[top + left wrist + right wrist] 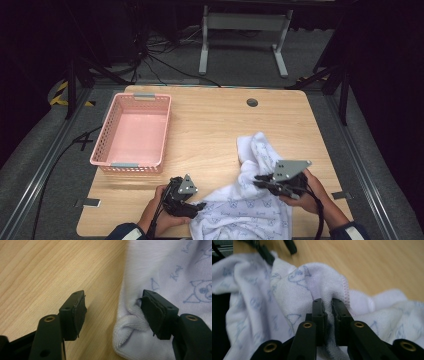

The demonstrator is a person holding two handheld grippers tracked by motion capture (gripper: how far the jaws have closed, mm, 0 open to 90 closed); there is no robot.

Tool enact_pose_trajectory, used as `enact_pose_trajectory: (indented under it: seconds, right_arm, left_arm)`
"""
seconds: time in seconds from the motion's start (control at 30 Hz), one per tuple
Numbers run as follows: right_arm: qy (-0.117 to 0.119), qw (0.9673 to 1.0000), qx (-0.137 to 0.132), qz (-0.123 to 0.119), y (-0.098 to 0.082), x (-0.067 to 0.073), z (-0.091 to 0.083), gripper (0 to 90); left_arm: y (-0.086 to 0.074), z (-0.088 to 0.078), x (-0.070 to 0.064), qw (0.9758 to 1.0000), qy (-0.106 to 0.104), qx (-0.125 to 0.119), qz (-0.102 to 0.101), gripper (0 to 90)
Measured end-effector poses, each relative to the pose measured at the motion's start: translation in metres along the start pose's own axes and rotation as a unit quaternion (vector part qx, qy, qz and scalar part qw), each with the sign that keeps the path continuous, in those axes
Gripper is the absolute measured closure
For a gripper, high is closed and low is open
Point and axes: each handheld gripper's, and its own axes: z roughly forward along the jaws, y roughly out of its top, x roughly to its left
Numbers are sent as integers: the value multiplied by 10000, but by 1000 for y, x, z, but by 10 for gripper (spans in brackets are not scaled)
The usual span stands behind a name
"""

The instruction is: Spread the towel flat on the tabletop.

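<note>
My right hand-held gripper [327, 305], held low and level, is clamped on a fold of the soft printed towel [250, 205] on the wooden counter [210, 125]; my left hand-held gripper [113, 312] stands apart astride its hem.

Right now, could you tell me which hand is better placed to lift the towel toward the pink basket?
The right. Its claw is already shut on a fold of the towel, while the left claw stands open at the towel's edge, gripping nothing, though nearer the pink basket.
</note>
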Motion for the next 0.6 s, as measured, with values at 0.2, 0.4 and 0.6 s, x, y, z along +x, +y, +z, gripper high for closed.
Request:
enact_pose_trajectory:
  seconds: [0.2, 0.4, 0.6]
  right_arm:
    - [25, 9981, 545, 292, -43, 13, 7, 803]
    - [-37, 9969, 565, 546, -65, 15, 3, 770]
    - [-41, 9961, 585, 655, -65, 16, -4, 616]
  left_arm:
    - [21, -13, 6, 9988, -82, -483, 87, 358]
    - [66, 6, 8, 9973, -463, -543, 185, 360]
    - [79, 29, -30, 9927, -786, -223, 883, 370]
